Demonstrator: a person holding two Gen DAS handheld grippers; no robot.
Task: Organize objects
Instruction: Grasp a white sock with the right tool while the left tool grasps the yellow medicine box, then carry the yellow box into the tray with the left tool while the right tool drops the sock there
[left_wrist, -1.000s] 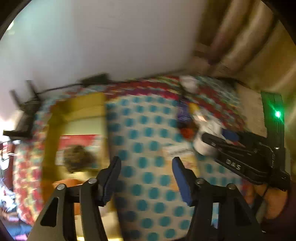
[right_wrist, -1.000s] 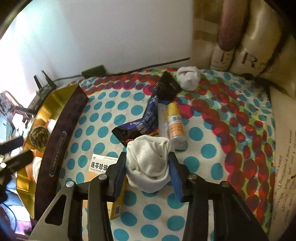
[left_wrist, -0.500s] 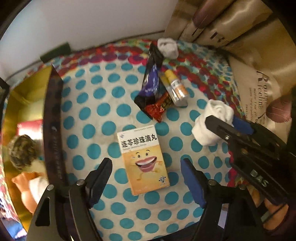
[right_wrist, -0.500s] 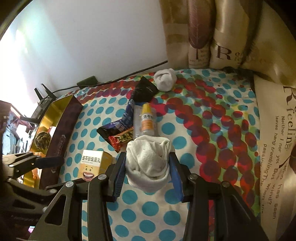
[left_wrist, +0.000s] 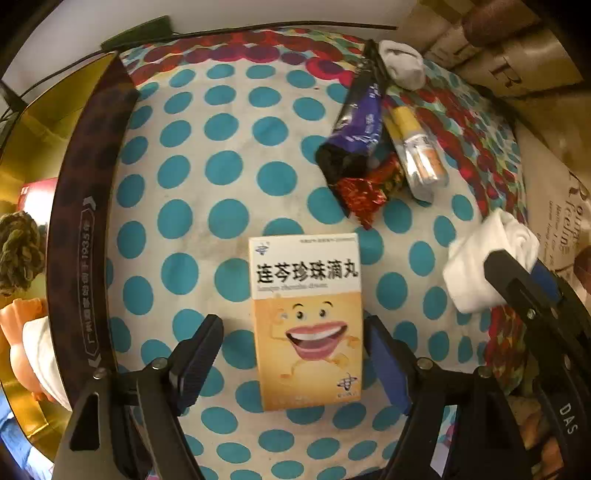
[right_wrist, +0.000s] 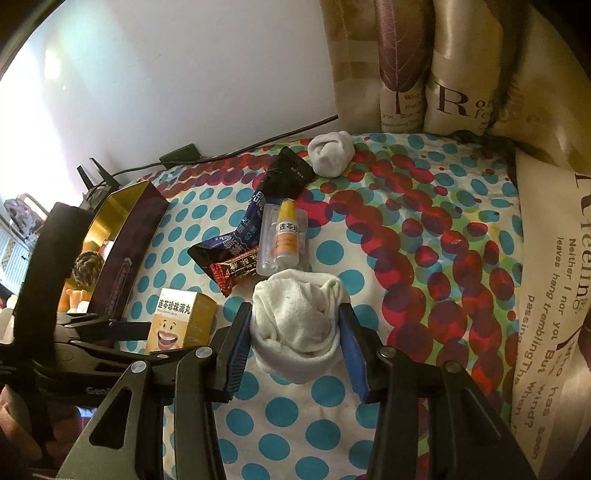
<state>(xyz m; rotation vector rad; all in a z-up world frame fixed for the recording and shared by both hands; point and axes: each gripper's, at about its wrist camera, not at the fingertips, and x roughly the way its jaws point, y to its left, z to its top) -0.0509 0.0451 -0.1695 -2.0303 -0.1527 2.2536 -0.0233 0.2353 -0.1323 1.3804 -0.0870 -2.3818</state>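
Note:
A yellow medicine box (left_wrist: 306, 321) with a smiling cartoon mouth lies flat on the dotted cloth (left_wrist: 221, 177). My left gripper (left_wrist: 291, 328) points straight down over it, open, one finger on each side of the box; the right pad sits close to the box edge and the left pad stands apart. My right gripper (right_wrist: 295, 314) is shut on a rolled white sock (right_wrist: 295, 325), held just above the cloth to the right of the box. That sock (left_wrist: 480, 266) also shows at the right in the left wrist view.
Behind lie a dark snack packet (right_wrist: 251, 225), a red candy wrapper (right_wrist: 232, 271), a dropper bottle in a blister pack (right_wrist: 284, 236) and a grey sock ball (right_wrist: 330, 153). A gold box with a dark rim (left_wrist: 85, 221) holding items stands left. Cushions (right_wrist: 461, 92) rise at back right.
My left gripper swung from the gold box over to the medicine box, sank toward it and opened wider. The right gripper shifted slightly with the sock still in it.

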